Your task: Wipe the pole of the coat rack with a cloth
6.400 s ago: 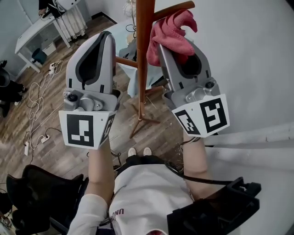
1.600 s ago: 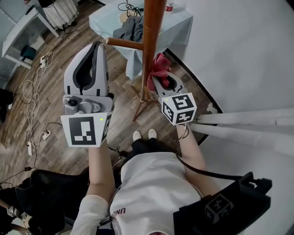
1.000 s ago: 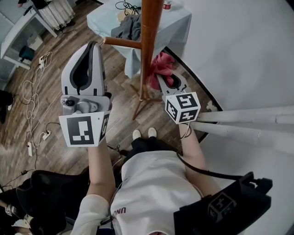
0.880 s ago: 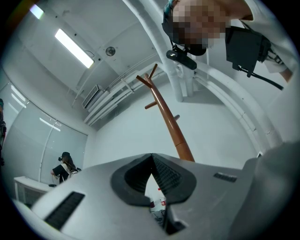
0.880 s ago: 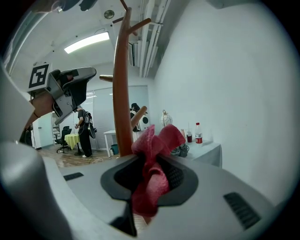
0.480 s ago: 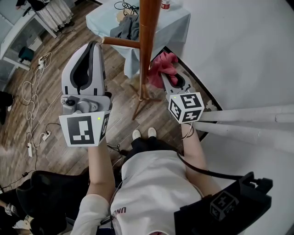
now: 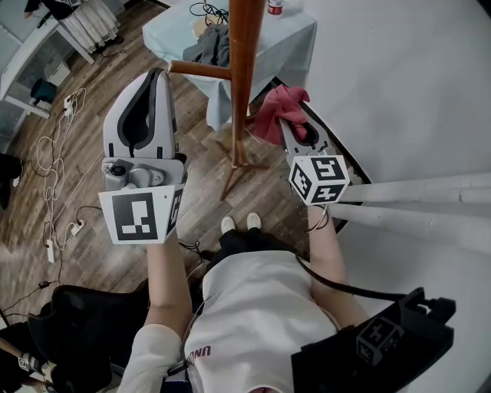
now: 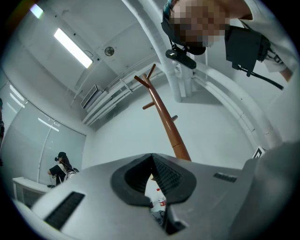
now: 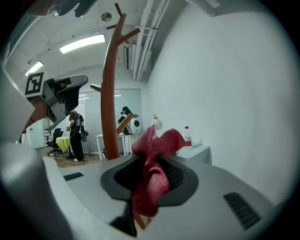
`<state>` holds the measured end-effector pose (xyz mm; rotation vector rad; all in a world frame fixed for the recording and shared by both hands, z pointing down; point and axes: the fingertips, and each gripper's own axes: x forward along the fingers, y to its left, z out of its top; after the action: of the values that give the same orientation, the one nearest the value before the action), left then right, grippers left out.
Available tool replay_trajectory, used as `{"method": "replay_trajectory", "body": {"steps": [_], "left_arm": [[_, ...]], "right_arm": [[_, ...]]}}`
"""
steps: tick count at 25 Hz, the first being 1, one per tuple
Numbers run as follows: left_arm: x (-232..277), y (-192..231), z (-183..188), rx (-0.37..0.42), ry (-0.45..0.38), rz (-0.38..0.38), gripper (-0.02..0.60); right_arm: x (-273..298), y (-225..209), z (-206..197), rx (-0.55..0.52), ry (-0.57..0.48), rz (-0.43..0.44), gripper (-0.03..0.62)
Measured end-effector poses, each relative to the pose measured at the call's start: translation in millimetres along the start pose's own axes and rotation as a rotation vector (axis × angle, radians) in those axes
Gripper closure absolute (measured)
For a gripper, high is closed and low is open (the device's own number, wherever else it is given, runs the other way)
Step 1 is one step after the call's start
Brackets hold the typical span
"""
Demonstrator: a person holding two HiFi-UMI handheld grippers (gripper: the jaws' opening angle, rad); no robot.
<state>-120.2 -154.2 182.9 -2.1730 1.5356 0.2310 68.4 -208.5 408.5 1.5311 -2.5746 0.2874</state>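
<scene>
The brown wooden coat rack pole (image 7: 241,84) rises in the middle of the head view, with its splayed feet (image 7: 238,165) on the wood floor. My right gripper (image 7: 291,123) is shut on a red cloth (image 7: 278,109), just right of the pole's lower part and apart from it. In the right gripper view the cloth (image 9: 152,176) bunches out of the jaws, with the pole (image 9: 110,93) to its left. My left gripper (image 7: 157,77) is held left of the pole, shut with nothing in it. The left gripper view shows the pole (image 8: 168,126) beyond the jaws.
A side peg (image 7: 199,69) sticks left from the pole. Behind it stands a table with a light blue cover (image 7: 288,38), holding a bottle (image 7: 275,8) and a grey garment (image 7: 213,46). Cables (image 7: 61,153) lie on the floor at left. White pipes (image 7: 414,192) run at right. A person (image 9: 76,136) stands far off.
My right gripper went down the pole with the cloth, then in the last second drew off to the right, so the cloth no longer touches the pole. The left gripper barely moved.
</scene>
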Motion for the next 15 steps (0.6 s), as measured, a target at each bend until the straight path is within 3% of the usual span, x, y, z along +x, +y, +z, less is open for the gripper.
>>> {"method": "replay_trajectory", "body": {"steps": [15], "left_arm": [[-1,-6,-3,0.004,0.011,-0.005,0.569]], "right_arm": [[-17,-36,2,0.035,-0.023,-0.094,0.500]]}}
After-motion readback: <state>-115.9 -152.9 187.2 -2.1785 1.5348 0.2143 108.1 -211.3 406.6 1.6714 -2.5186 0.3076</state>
